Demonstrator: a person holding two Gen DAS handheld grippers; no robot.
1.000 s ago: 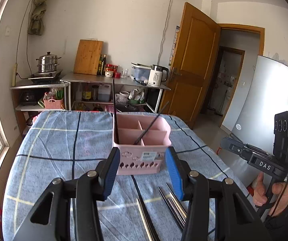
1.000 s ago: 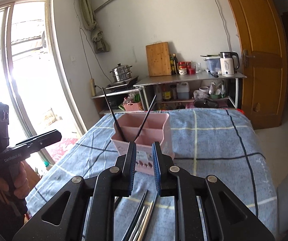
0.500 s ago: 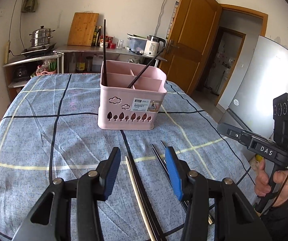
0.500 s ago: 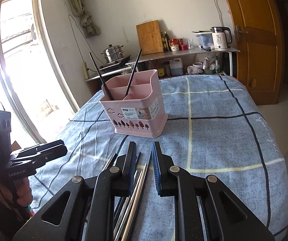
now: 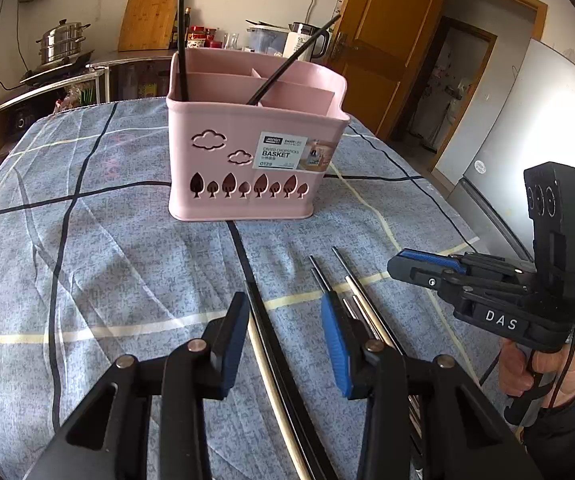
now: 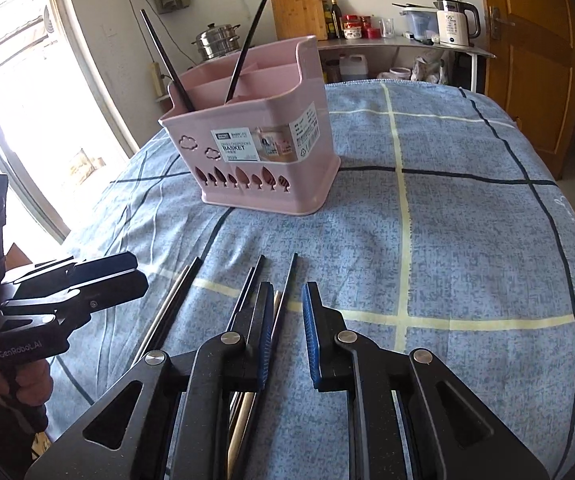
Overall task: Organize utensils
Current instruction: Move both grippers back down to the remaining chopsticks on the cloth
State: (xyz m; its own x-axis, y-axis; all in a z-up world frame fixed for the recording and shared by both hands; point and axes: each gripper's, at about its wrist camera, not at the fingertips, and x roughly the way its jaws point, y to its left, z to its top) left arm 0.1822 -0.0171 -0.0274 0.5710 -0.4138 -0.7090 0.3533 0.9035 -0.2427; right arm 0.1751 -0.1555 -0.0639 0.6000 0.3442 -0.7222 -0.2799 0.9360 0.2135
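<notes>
The left claw [image 5: 283, 344], black arms w/ blue pads, is being narrowed at this moment; a black chopstick [image 5: 271, 344] and a pale wooden one [image 5: 263, 364] are lying between the jaws, but the pads are not yet being pressed on either. The right claw [image 6: 287, 334] is being held only slightly open, approx. a narrow slot; a dark chopstick [image 6: 289, 280] is running into that gap on the cloth, w/ nothing visibly gripped. Whether its pads are touching the stick cannot be told.

Outward from the claws, loose chopsticks, incl. shiny steel ones [image 5: 361, 304], are being left side by side on the blue checked cloth covering the table [image 6: 467, 240]. Well beyond them the pink plastic utensil basket [image 5: 255, 136] w/ tree and cloud cut-outs is standing upright, two black sticks [image 6: 247, 44] already leaning in its compartments.

Risks, judged from here: two sticks are being straddled by the left claw, so both could be pinched, or one squeezed out and rolled away. The right slot is being kept narrow, so a jaw tip could land on a neighbouring stick and scatter the row. The claws are working near each other, so a clash is possible.
</notes>
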